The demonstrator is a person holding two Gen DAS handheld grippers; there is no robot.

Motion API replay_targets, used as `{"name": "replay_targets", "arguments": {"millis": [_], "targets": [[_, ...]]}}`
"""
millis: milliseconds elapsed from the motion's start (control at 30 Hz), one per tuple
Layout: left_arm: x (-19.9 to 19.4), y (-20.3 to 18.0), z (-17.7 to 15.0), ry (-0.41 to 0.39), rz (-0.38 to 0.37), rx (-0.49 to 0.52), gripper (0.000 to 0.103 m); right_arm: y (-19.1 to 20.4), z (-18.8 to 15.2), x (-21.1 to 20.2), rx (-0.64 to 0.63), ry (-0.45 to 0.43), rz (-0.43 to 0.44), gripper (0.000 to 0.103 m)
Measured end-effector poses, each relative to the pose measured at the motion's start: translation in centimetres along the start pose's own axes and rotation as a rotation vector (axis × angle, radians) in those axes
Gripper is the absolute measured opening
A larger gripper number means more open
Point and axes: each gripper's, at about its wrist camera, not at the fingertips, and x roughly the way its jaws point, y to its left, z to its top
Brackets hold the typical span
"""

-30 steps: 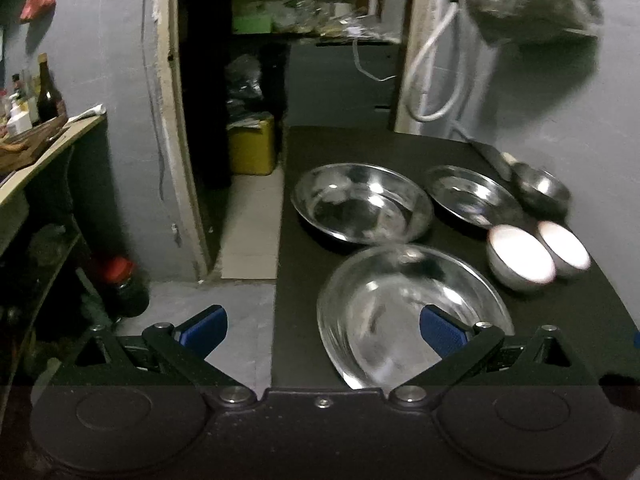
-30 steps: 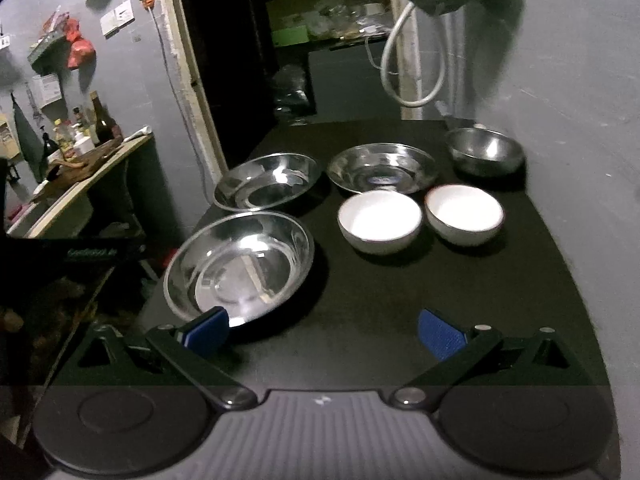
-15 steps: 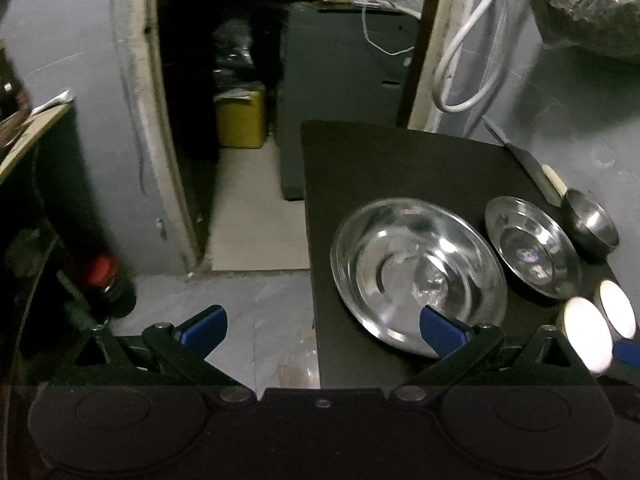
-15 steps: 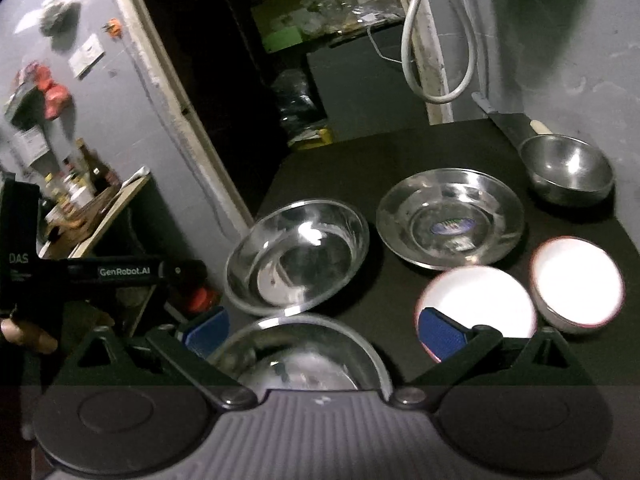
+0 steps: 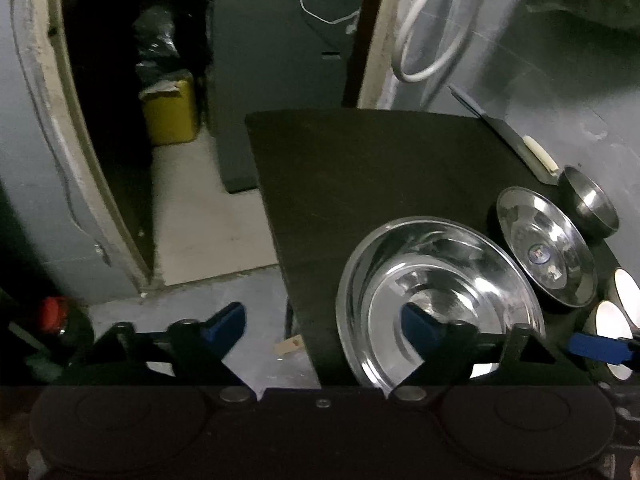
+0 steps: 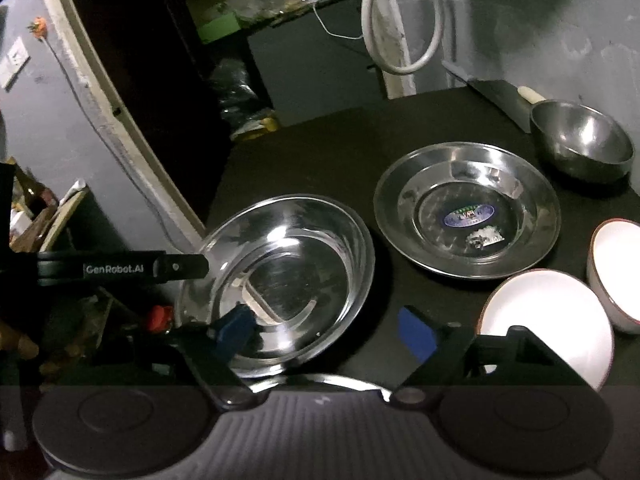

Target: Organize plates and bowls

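On the black table stand a large steel plate, also in the right wrist view, a smaller steel plate with a sticker, a small steel bowl and two white bowls. My left gripper is open over the table's left edge, its right finger over the large plate. My right gripper is open, its left finger over the large plate's near rim. A second large steel plate's rim shows below the right gripper.
A cleaver lies at the table's back right by the grey wall. A white hose hangs at the back. An open doorway with a yellow bin lies left of the table, and a shelf with bottles stands at far left.
Both grippers have moved forward over the table. The nearest large plate has dropped out of the left view and under the right gripper. Both stay open.
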Motion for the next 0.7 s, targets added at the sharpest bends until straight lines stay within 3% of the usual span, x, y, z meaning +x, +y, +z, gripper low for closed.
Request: {"name": "replay_targets", "arguments": {"millis": [200, 433, 533, 700], "targets": [[1.2, 0.1, -0.2, 0.028, -0.076, 0.0, 0.045, 0.2, 0.1, 1.5, 0.015, 0.015, -0.026, 0.065], [1.7, 0.0, -0.5, 0.042, -0.116, -0.014, 0.027, -0.2, 0.2, 2.3, 0.032, 0.025, -0.034, 0.039], [1.9, 0.1, -0.5, 0.046, -0.107, -0.024, 0.016, -0.4, 0.1, 2.4, 0.038, 0.025, -0.042, 0.035], [1.8, 0.2, -0.5, 0.053, -0.102, -0.02, 0.011, -0.5, -0.1, 2.4, 0.036, 0.022, -0.059, 0.023]]}}
